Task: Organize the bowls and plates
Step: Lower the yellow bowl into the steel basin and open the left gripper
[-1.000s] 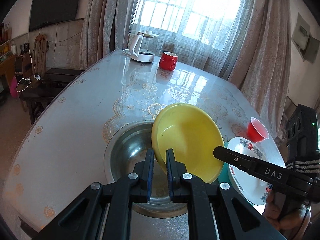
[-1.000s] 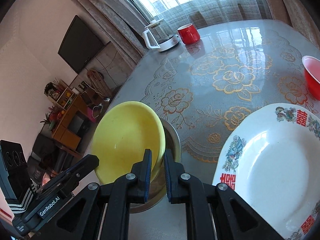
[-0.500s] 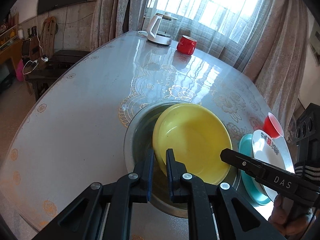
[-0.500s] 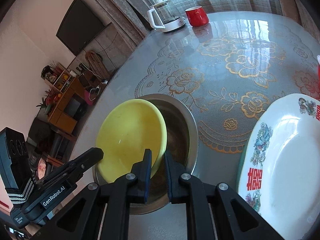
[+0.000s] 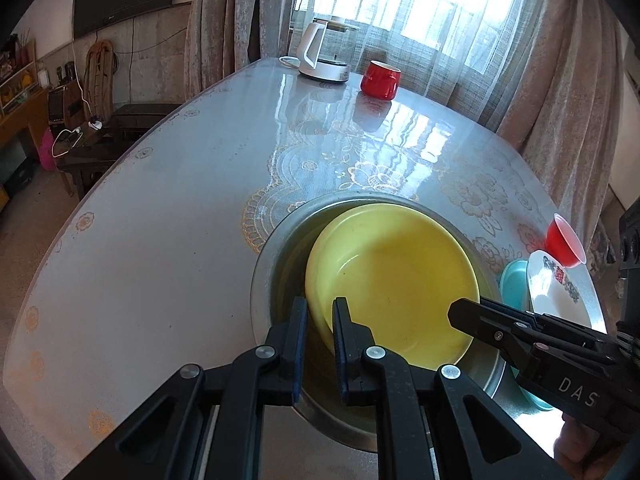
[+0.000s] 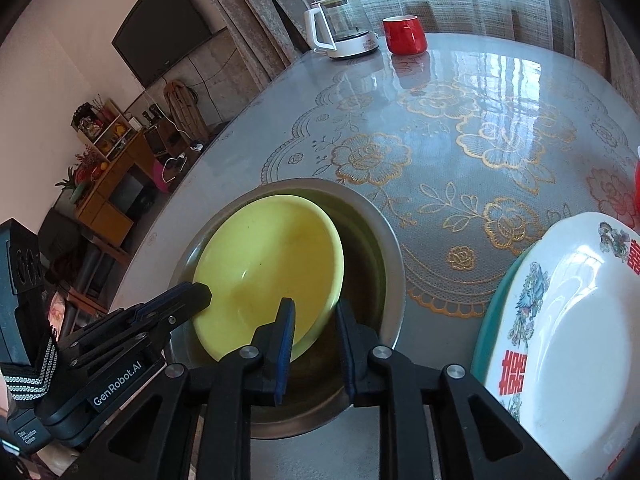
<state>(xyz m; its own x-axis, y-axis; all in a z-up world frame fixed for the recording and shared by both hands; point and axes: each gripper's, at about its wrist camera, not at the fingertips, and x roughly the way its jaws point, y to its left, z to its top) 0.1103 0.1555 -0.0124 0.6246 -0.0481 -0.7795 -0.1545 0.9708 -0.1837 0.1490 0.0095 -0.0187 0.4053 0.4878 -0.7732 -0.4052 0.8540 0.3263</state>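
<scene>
A yellow bowl (image 5: 396,276) lies inside a wide steel basin (image 5: 276,248) on the table. My left gripper (image 5: 320,312) is shut on the bowl's near left rim. In the right wrist view the yellow bowl (image 6: 268,264) sits in the steel basin (image 6: 384,248), and my right gripper (image 6: 316,312) straddles the bowl's right rim. Its jaws are opening, the rim stands between them, and the pads no longer press on it. The left gripper's fingertips (image 6: 200,292) show at the bowl's left edge.
A white plate with red characters (image 6: 568,320) rests on a teal plate (image 6: 492,312) just right of the basin. A red plastic cup (image 5: 564,240) stands behind them. A red mug (image 5: 380,78) and a white kettle (image 5: 324,56) are at the far edge by the curtains.
The yellow bowl went from tilted above the basin to lying down inside it, both grippers sinking with it. The right gripper's jaws have parted from the rim.
</scene>
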